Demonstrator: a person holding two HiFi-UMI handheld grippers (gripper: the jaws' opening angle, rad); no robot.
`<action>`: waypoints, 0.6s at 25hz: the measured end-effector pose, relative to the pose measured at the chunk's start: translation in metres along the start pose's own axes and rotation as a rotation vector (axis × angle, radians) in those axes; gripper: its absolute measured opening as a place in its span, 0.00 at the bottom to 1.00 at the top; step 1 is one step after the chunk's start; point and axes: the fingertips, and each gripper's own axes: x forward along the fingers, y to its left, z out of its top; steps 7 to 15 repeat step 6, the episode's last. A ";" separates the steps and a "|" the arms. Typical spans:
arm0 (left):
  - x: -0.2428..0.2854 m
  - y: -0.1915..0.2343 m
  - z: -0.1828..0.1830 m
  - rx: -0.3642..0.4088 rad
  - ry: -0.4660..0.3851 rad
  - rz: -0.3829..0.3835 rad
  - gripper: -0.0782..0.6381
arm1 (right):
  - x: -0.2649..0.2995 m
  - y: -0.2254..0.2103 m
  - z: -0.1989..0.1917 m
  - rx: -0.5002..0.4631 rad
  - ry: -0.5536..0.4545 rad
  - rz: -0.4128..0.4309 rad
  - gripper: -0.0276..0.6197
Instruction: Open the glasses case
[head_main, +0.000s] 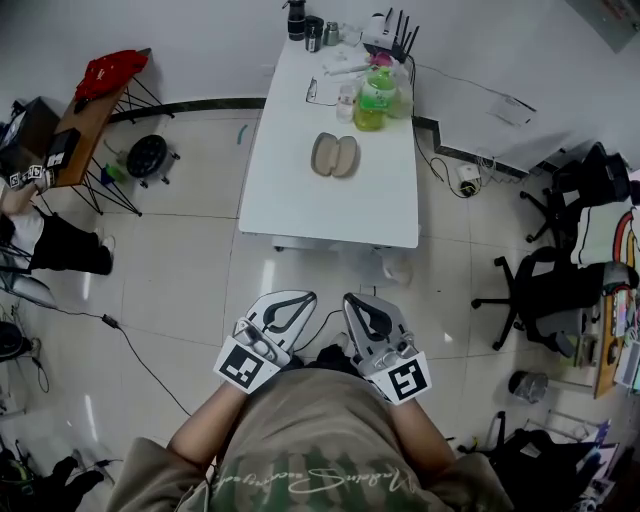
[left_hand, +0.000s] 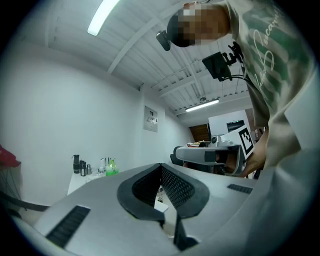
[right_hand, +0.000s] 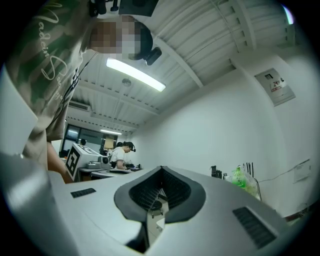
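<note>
Risk lies mostly in the approach. The case (head_main: 334, 155) sits mid-table (head_main: 300, 205), well apart from both grippers, which are held at the person's chest over the floor. The left gripper (head_main: 303, 296) and right gripper (head_main: 350, 298) each have their fingers pressed together with nothing between them, so neither can take hold of a lid until it is spread. Reaching in with closed tips would likely just shove the light case along the smooth top, toward the bottle (head_main: 372, 100) just beyond it or off an edge. The case also shows two oval halves side by side, so I judge it may already lie open. If so, a careless nudge could flip it shut.

Count: one case, two grippers, one table, one green bottle, two office chairs (head_main: 545, 295) at the right.
</note>
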 end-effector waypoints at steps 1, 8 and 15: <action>0.001 -0.002 0.000 -0.007 0.000 0.002 0.12 | -0.002 -0.001 0.001 0.005 -0.006 0.001 0.06; 0.007 -0.005 -0.001 -0.036 -0.006 0.011 0.12 | -0.003 -0.010 0.008 -0.029 -0.018 -0.001 0.06; 0.007 -0.005 -0.001 -0.036 -0.006 0.011 0.12 | -0.003 -0.010 0.008 -0.029 -0.018 -0.001 0.06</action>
